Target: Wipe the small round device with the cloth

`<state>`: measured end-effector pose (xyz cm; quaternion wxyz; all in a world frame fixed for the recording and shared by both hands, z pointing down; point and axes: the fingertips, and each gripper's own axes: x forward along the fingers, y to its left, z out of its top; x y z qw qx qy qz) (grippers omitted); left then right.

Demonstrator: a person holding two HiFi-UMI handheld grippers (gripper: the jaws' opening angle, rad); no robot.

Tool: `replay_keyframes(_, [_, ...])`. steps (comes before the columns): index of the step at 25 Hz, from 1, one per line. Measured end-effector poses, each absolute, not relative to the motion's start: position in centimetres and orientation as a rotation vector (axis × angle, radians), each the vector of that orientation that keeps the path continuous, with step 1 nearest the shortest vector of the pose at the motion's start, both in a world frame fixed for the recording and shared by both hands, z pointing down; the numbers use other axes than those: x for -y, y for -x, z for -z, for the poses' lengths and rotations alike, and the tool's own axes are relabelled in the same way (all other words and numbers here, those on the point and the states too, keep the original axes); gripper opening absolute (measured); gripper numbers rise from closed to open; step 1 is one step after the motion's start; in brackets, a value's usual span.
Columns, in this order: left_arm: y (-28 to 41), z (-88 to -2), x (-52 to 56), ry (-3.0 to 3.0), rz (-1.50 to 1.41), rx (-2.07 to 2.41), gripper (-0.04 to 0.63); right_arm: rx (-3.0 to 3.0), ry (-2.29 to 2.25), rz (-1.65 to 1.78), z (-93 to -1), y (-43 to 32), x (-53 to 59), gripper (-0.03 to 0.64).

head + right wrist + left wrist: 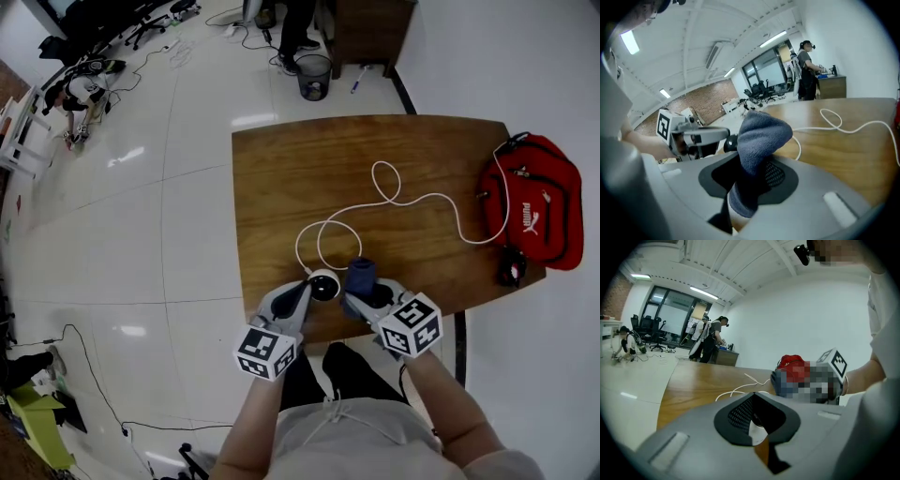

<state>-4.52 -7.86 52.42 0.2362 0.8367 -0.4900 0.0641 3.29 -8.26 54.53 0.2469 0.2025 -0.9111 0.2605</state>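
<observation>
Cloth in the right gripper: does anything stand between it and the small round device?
Nothing visible does. The cloth, pinched in the right gripper, is just beside the device, which the left gripper holds near the table edge. The white cable runs off behind the device, not between them.

On the table (281,187), the device (324,284) lies left of the cloth (359,275).

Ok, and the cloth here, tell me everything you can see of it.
The cloth is blue-grey and soft, with a fine towelling look. It is bunched into a wad and pinched between the jaws of the right gripper. Its rounded free end sticks out past them, above the wooden table. It sits right beside the small round device; whether they touch cannot be told.
</observation>
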Motion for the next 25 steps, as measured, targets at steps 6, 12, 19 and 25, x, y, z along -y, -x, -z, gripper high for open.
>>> replay_keyframes(6, [4.7,-52.7,8.1,-2.266,-0.169,1.340,0.006,2.606,-0.429,-0.844,-52.1,-0.4,11.2,0.110])
replay_keyframes(12, [5.0,-53.2,8.7,-2.251,-0.175,1.338,0.006,2.595,-0.480,-0.981,-53.8,-1.1,13.2,0.112])
replay_keyframes(19, [5.2,-53.4,9.7,-2.222,-0.136,1.363,0.002,2.432,-0.481,-0.912,-58.8,-1.9,12.7,0.109])
replay_keyframes(25, [5.0,-53.8,10.9,-2.227,-0.143,1.342,0.002,2.309,-0.464,-0.955,-61.7,-2.9,12.3,0.110])
